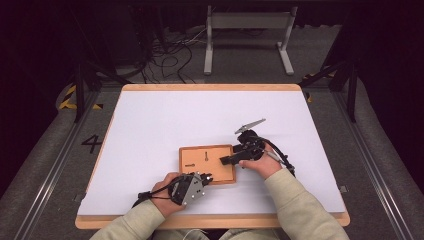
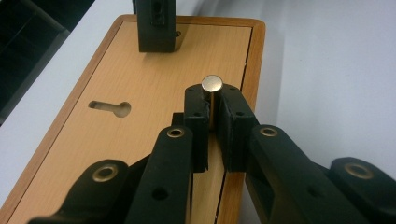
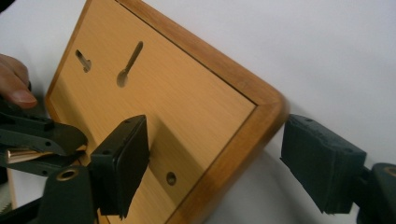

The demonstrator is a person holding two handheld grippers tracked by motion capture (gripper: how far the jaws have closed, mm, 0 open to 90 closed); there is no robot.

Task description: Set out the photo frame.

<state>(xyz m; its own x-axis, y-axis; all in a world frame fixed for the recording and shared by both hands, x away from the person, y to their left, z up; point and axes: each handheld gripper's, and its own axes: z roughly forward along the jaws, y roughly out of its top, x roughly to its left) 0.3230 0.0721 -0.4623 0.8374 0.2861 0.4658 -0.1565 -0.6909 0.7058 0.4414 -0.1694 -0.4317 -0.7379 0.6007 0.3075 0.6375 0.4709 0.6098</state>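
Left gripper view showed the left gripper (image 2: 214, 122) clamped on a metal pin (image 2: 212, 93), held upright over the near right edge of the wooden board (image 2: 140, 79). High view had the board (image 1: 220, 172) lying on the white table (image 1: 165, 115), near its front edge — the left gripper (image 1: 206, 177) at the board's near edge, the right gripper (image 1: 226, 160) at its right side. Right gripper view showed the right gripper (image 3: 219, 168) with jaws wide apart, straddling the board's corner (image 3: 261, 112) — neither pad pressing it.
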